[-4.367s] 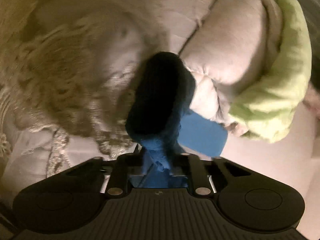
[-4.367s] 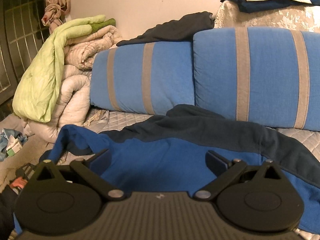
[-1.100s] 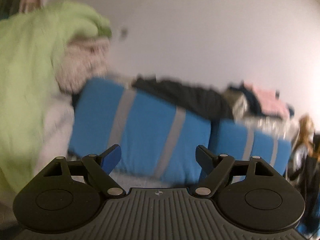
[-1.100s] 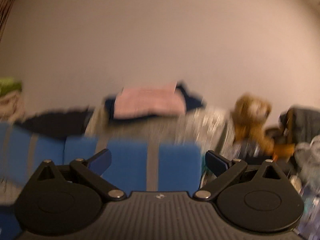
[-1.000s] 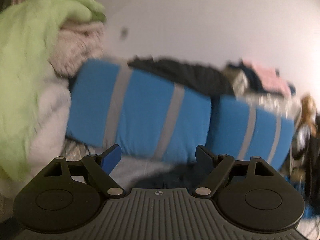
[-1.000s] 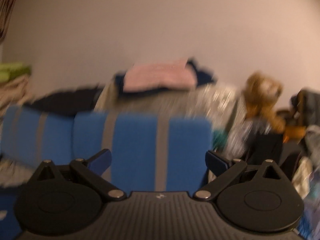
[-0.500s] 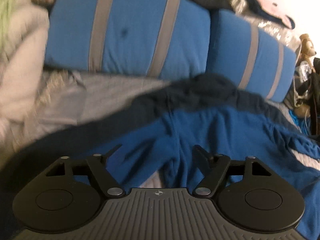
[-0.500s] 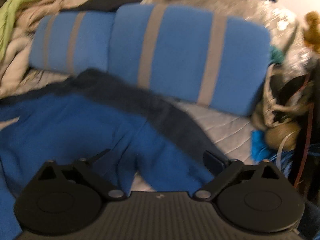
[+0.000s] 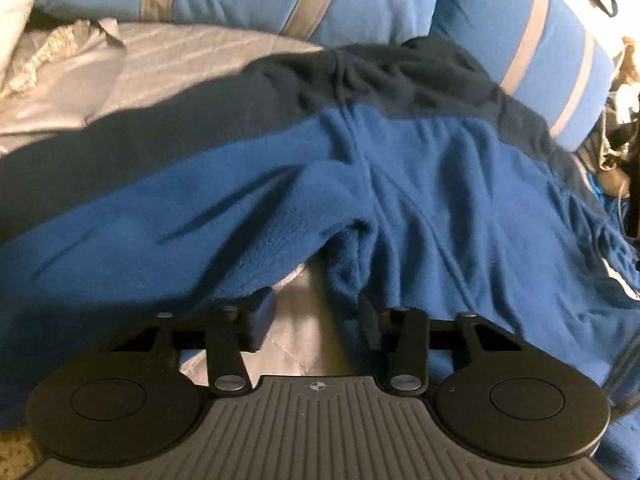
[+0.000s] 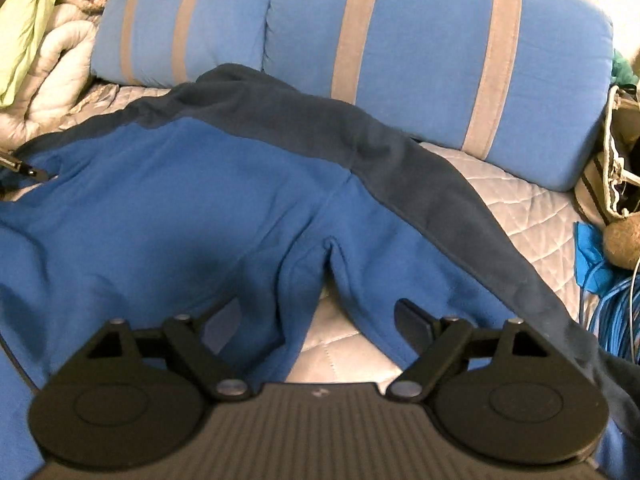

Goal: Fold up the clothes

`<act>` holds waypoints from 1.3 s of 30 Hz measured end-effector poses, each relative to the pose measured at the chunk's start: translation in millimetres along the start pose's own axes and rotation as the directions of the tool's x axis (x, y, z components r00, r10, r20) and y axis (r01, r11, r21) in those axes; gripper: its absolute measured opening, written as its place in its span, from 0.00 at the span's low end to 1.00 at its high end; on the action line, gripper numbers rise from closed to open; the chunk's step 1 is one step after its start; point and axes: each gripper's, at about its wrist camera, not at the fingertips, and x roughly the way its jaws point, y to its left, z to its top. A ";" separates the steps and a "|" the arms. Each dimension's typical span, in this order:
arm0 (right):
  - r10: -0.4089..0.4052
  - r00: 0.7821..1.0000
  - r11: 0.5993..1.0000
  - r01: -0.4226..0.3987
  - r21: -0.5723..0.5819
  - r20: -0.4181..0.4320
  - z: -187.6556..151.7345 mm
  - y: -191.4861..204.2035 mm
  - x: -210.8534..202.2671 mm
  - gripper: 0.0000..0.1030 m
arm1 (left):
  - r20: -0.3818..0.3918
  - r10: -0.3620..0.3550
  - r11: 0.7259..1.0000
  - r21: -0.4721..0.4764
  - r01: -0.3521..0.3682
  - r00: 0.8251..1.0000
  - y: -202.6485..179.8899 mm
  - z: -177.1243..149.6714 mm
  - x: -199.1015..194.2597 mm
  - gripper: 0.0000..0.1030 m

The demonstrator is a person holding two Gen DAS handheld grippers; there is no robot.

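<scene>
A blue fleece top (image 9: 420, 184) with a dark navy band (image 9: 380, 72) lies spread on the grey quilted cover (image 9: 312, 344). In the left wrist view my left gripper (image 9: 314, 316) is open, low over the cover at the garment's near edge. A notch between two folds of fleece lies just ahead of its fingertips, and nothing is between them. In the right wrist view the same top (image 10: 180, 200) fills the middle. My right gripper (image 10: 320, 320) stands wide open in front of the notch where sleeve meets body, holding nothing.
Two blue cushions with grey stripes (image 10: 420, 48) stand behind the garment. A pile of pale quilts and a green blanket (image 10: 36, 40) rises at the left. Bags (image 10: 612, 168) and a coil of blue cable (image 10: 616, 312) crowd the right edge of the bed.
Both views have swung down from the wall and cushions onto the blue top. Seconds ago the left gripper held blue fabric; now it is open, its jaws a bit narrower than half a second ago.
</scene>
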 end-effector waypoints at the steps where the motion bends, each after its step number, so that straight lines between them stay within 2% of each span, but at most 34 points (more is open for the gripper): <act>1: -0.003 1.000 1.000 0.003 -0.004 -0.001 -1.0 0.4 1.9 0.87 | 0.002 0.002 1.000 0.012 -0.002 1.000 -1.2 -1.1 3.1 0.42; 4: 0.006 1.000 1.000 -0.007 -0.009 -0.025 -3.2 0.1 11.5 0.87 | 0.013 0.021 0.998 0.063 -0.022 1.000 -9.0 -3.3 8.2 0.42; 6: 0.013 0.999 1.000 -0.013 -0.012 -0.041 -4.7 -0.1 18.0 0.87 | 0.008 0.011 0.997 0.072 -0.012 1.000 -14.0 -3.3 8.4 0.42; 11: 0.029 0.996 0.999 -0.031 -0.018 -0.082 -7.7 -0.1 35.5 0.87 | -0.012 -0.054 0.997 0.052 0.054 0.998 -17.8 -0.8 12.0 0.38; 12: 0.037 0.995 0.999 -0.039 -0.014 -0.095 -7.8 -0.1 40.7 0.86 | -0.016 -0.063 0.997 0.036 0.064 0.998 -17.3 -0.3 12.8 0.37; 15: 0.058 0.991 0.998 -0.057 0.008 -0.119 -6.8 1.0 53.5 0.80 | -0.032 -0.088 0.996 0.003 0.088 0.996 -17.4 0.8 15.9 0.21; 16: 0.059 0.990 0.998 -0.058 0.010 -0.125 -6.6 1.7 57.5 0.77 | -0.035 -0.079 0.997 0.000 0.079 0.996 -18.0 0.6 16.0 0.12; 19: 0.057 0.987 0.998 -0.053 0.030 -0.150 -7.2 4.0 69.8 0.65 | -0.036 -0.047 0.999 0.014 0.047 0.998 -21.4 0.2 14.2 0.10; 23: 0.024 0.989 1.000 -0.024 0.007 -0.144 -8.4 13.7 70.9 0.53 | -0.014 0.076 0.995 0.073 -0.075 0.997 -26.3 -1.6 7.5 0.08; 24: 0.016 0.989 1.000 -0.016 -0.003 -0.148 -9.2 16.0 71.4 0.48 | -0.013 0.082 0.994 0.069 -0.081 0.997 -23.9 -1.1 6.1 0.08; 25: 0.006 0.988 1.000 -0.007 -0.005 -0.154 -10.1 17.0 72.2 0.39 | -0.012 0.088 0.994 0.063 -0.087 0.996 -21.6 -0.6 4.7 0.08; 26: -0.013 0.987 1.000 0.013 -0.001 -0.158 -10.3 16.8 72.7 0.23 | -0.010 0.092 0.994 0.058 -0.091 0.996 -20.2 0.0 3.2 0.08; 28: -0.047 0.984 0.999 0.050 0.015 -0.172 -9.3 12.6 71.5 0.08 | -0.002 0.110 0.992 0.061 -0.109 0.994 -20.0 1.0 0.5 0.08; 31: -0.061 0.980 0.997 0.071 0.044 -0.189 -7.6 5.6 66.3 0.05 | 0.002 0.145 0.986 0.076 -0.145 0.989 -20.4 1.5 -2.2 0.07; 39: -0.083 0.973 0.997 0.083 -0.006 -0.215 -17.1 15.3 51.7 0.04 | -0.007 0.174 0.981 0.088 -0.173 0.985 -20.6 -1.9 -7.3 0.06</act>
